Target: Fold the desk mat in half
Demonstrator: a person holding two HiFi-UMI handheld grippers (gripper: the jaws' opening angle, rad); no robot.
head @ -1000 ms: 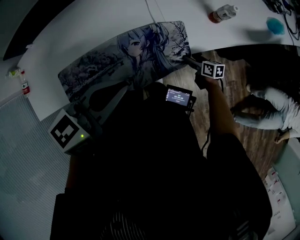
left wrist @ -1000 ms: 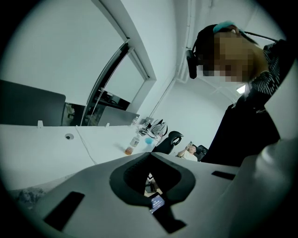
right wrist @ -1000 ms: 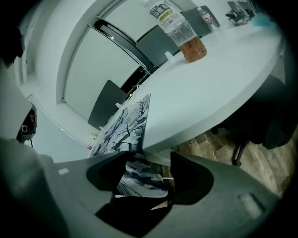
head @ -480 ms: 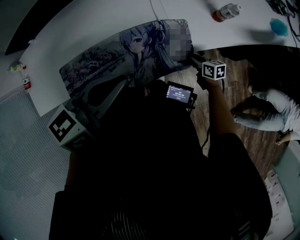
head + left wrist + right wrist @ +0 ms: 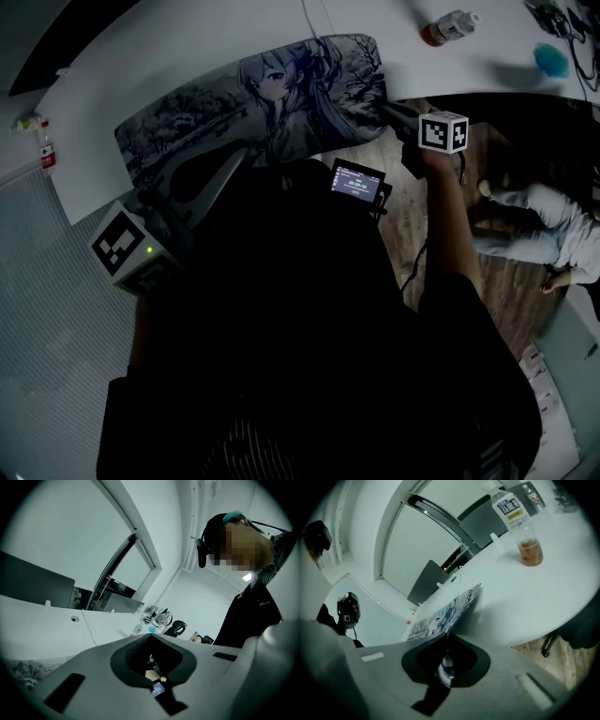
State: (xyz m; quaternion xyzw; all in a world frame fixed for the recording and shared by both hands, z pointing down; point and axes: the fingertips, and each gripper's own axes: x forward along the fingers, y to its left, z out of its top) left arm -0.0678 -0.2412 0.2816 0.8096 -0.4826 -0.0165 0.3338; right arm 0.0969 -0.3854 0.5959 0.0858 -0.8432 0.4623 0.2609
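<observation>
One gripper [image 5: 449, 638] (right), just closed on mat [image 5: 438, 615]

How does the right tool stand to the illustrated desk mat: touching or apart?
Touching. The right gripper view shows the right tool, whose jaws have just been closing, pinching a corner of the illustrated desk mat, lifted off the white table.

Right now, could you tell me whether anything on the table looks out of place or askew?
Only the desk mat: its right end is lifted off the white table, pinched in the right gripper, whose jaws have just been closing with the mat's edge between them. That suits a fold beginning; nothing looks spilled or damaged.
</observation>
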